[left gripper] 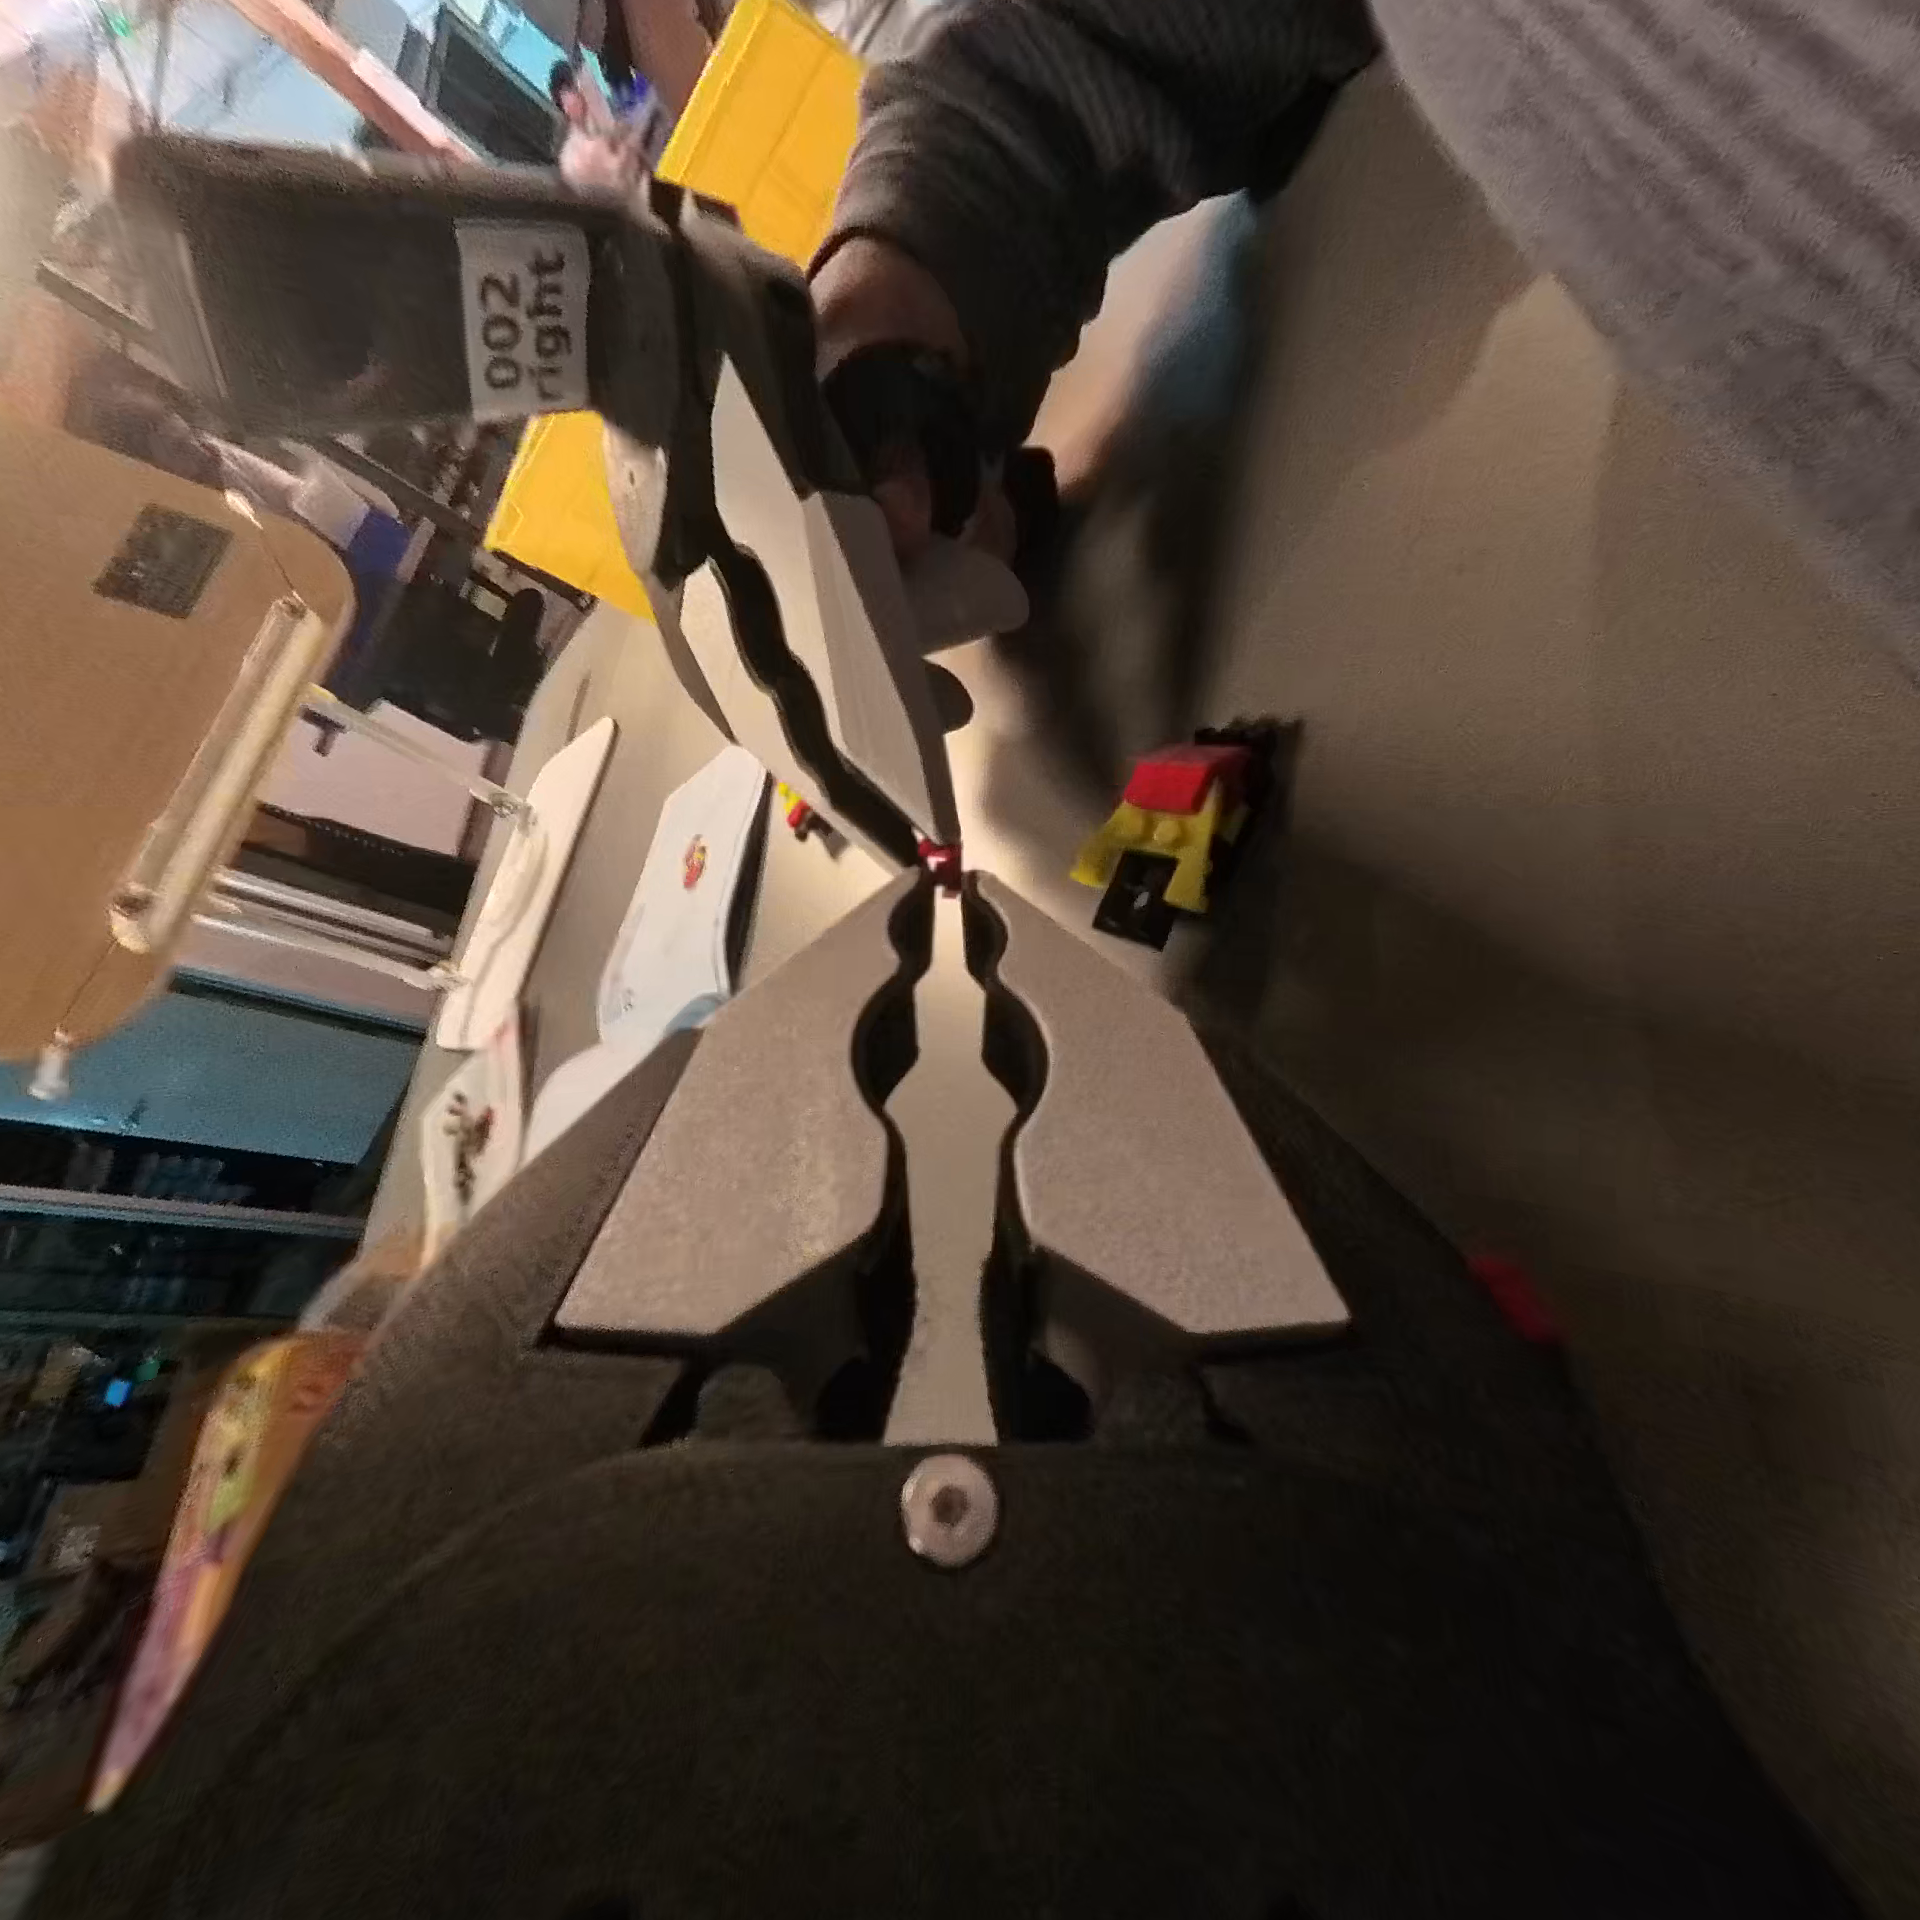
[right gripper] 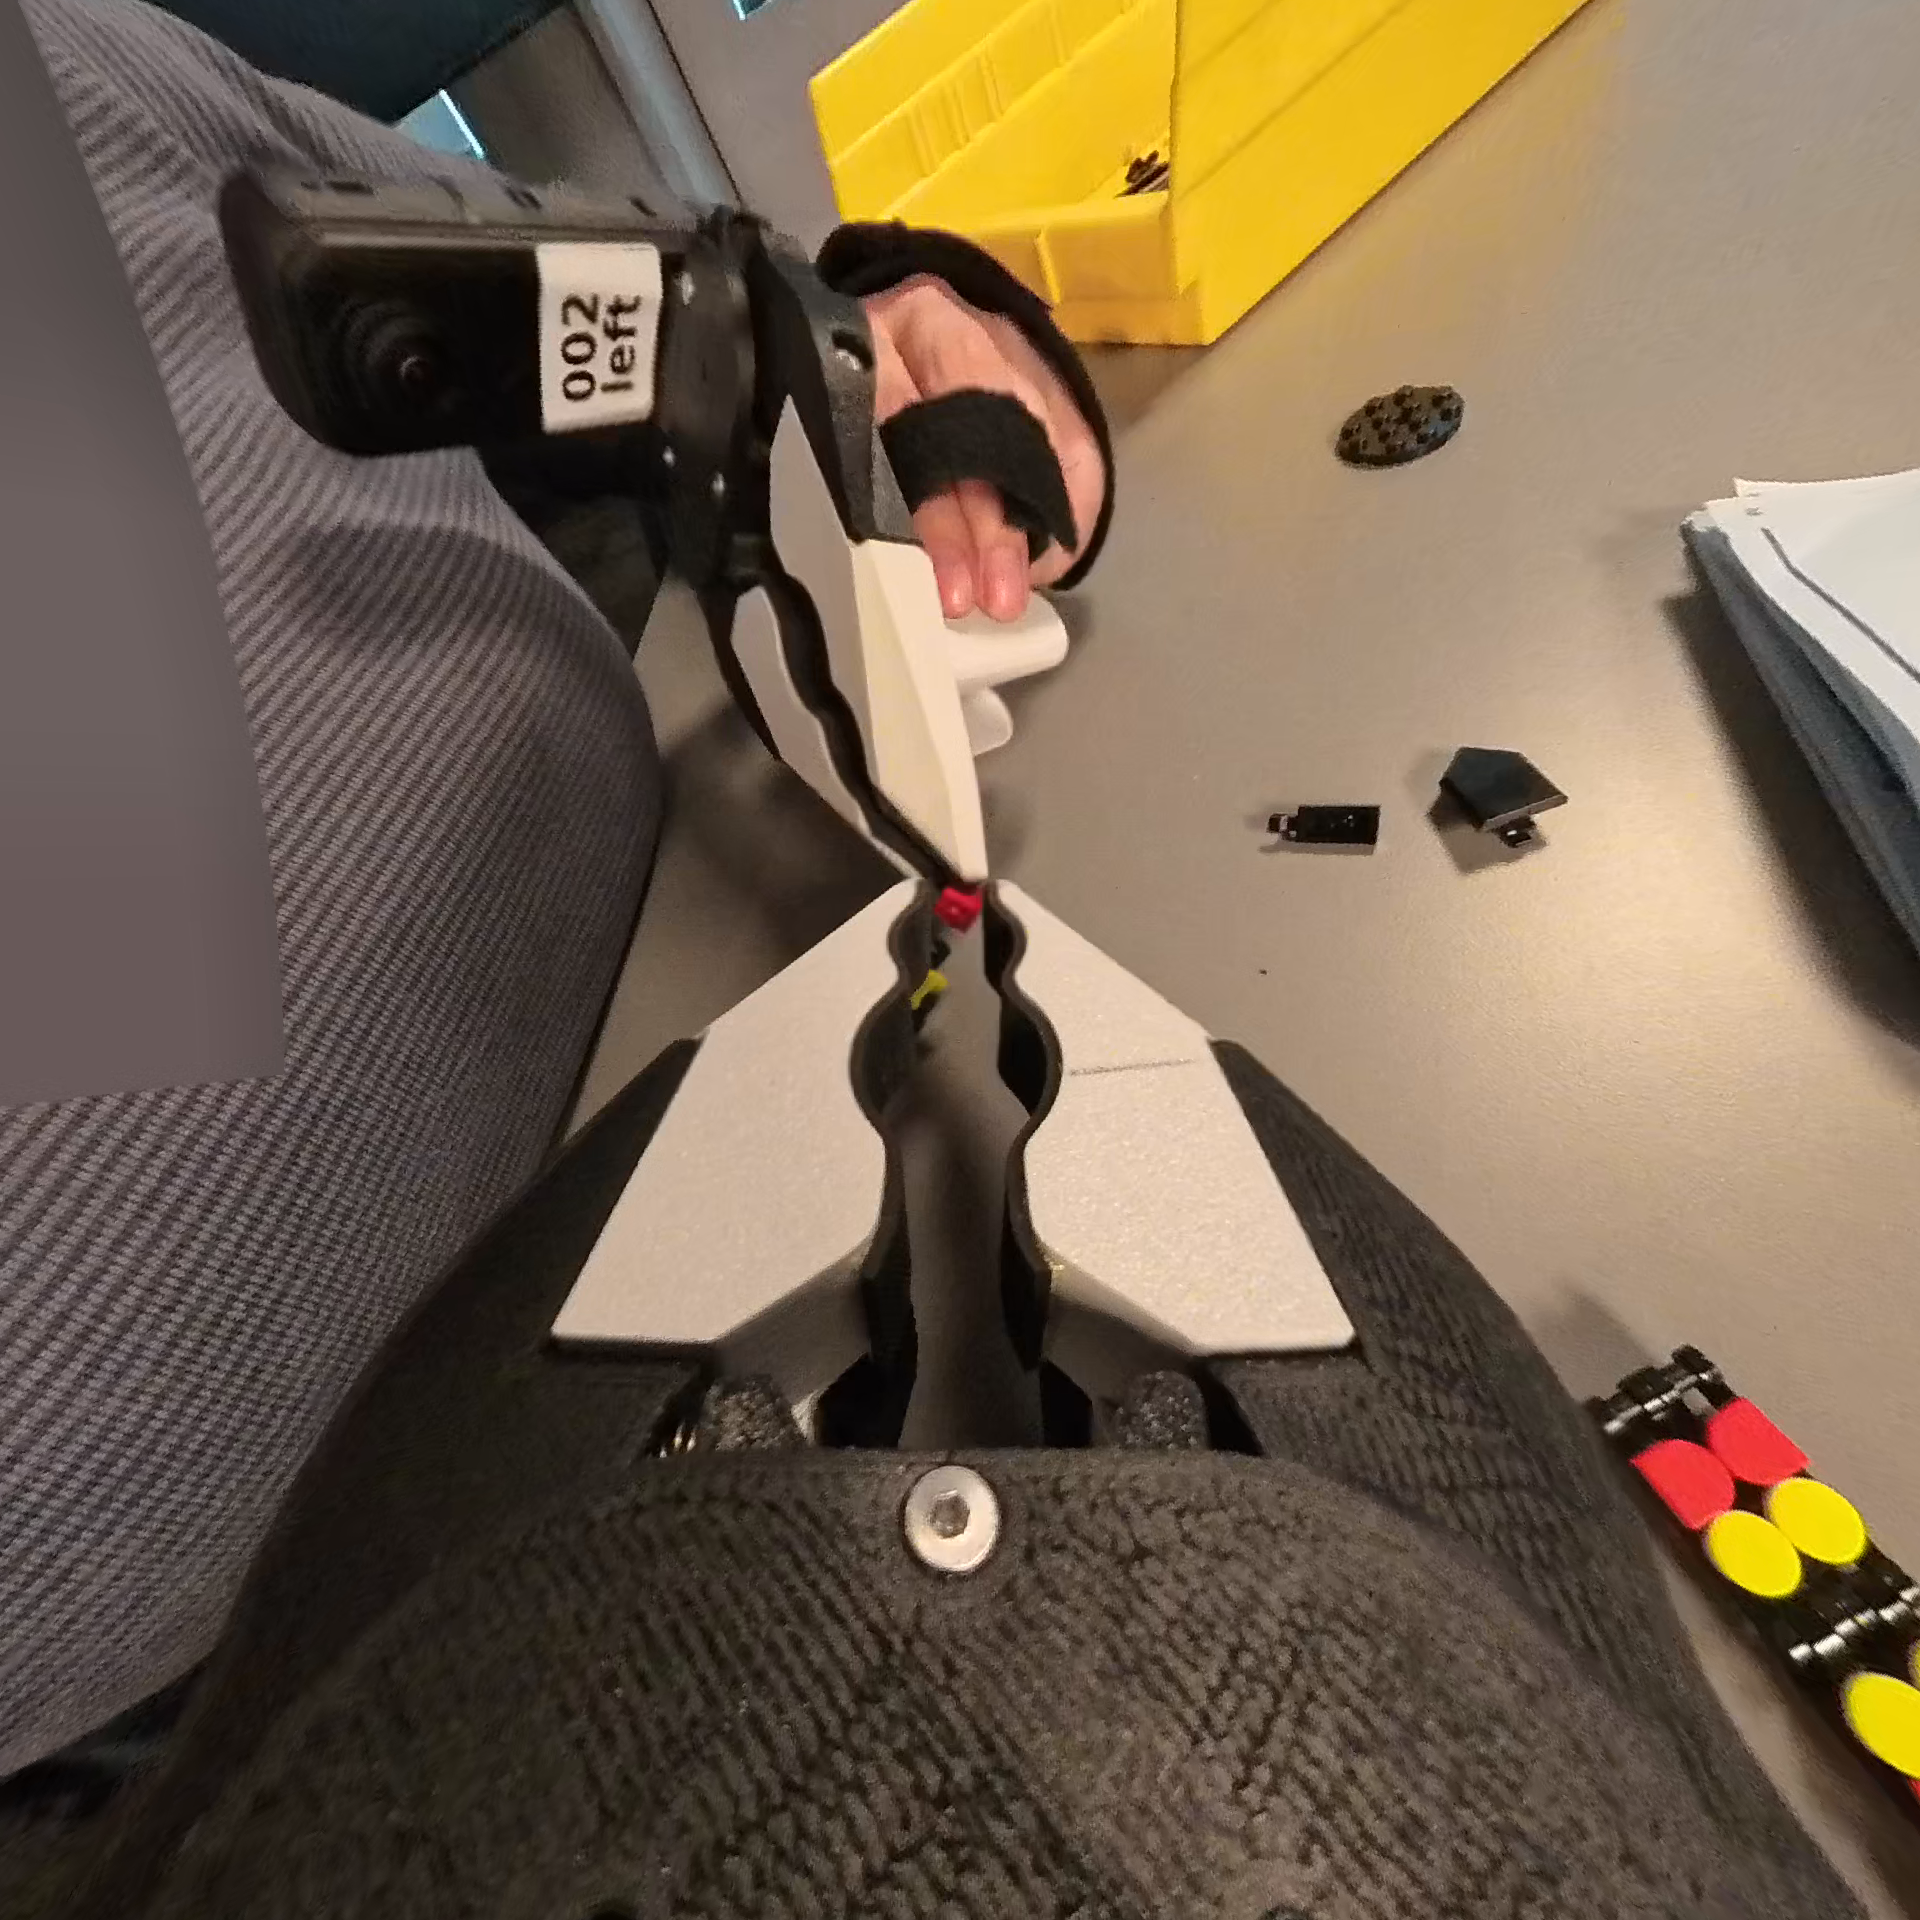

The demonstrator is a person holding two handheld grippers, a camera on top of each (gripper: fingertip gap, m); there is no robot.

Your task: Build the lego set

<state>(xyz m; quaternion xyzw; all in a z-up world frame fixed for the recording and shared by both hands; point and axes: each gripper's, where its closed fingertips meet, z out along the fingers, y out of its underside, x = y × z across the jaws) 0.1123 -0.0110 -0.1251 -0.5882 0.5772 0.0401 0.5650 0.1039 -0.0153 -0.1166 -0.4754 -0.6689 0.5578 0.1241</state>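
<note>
Both grippers met tip to tip above the table (right gripper: 1455, 1039), left gripper (left gripper: 940, 881) and right gripper (right gripper: 958, 896) each pinching the tiny red lego piece (right gripper: 957, 907); any twist or uneven squeeze risked flicking it loose onto the table.

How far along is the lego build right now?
Partly done: a red, yellow and black model sits assembled on the table. In hand: both grippers, left gripper and right gripper, meet at a small red piece. Left: loose black pieces nearby remain unattached.
</note>
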